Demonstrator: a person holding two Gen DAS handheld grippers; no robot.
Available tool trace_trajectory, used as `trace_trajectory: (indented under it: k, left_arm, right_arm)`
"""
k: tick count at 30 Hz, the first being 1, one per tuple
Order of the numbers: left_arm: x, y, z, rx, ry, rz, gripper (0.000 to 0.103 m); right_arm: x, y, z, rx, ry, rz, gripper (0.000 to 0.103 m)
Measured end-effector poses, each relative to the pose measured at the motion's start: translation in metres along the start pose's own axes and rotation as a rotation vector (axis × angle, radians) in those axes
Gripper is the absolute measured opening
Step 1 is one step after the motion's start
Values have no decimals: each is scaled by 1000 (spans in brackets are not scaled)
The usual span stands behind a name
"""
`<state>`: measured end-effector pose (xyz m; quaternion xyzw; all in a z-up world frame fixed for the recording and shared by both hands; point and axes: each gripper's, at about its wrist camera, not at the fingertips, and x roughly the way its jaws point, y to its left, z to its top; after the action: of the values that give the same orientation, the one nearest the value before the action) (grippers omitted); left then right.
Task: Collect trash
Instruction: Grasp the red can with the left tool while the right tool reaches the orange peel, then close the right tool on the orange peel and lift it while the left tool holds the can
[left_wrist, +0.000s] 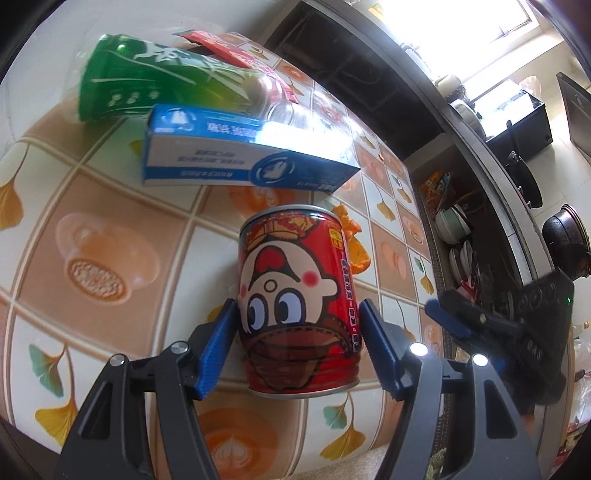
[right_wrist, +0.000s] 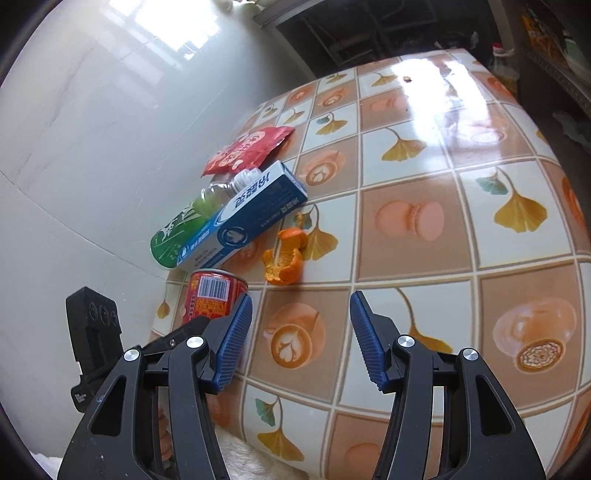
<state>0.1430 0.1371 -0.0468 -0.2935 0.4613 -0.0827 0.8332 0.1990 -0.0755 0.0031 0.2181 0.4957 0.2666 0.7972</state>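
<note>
A red drink can with a cartoon face stands upright on the tiled tablecloth, between the blue pads of my left gripper. The jaws are wide and a small gap shows on each side, so it is open around the can. The can also shows in the right wrist view. Behind it lie a blue and white box, a green plastic bottle and a red snack wrapper. Orange peel lies right of the can. My right gripper is open and empty above the table.
The table has a coffee and ginkgo pattern; its near and left edges are close to the can. A pale wall stands left. A counter with pots and a dish rack runs along the right in the left wrist view.
</note>
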Motion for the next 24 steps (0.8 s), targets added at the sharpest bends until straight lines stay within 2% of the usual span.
trace_trajectory:
  k: [8, 11, 19, 22, 24]
  left_arm:
    - [-7, 10, -7, -6, -9, -33, 65]
    - [-7, 11, -6, -9, -6, -45, 65]
    - [-8, 18, -5, -8, -6, -75, 65]
    - [-8, 19, -5, -6, -5, -80, 65]
    - [-8, 20, -5, -6, -4, -82, 65]
  right_arm:
    - [42, 3, 20, 88, 84, 40, 45]
    - [51, 4, 33, 69, 83, 4, 45]
    - [88, 13, 56, 2, 143, -68, 36]
    - [98, 15, 57, -18, 159, -93, 27]
    - [104, 14, 54, -28, 169, -110, 12]
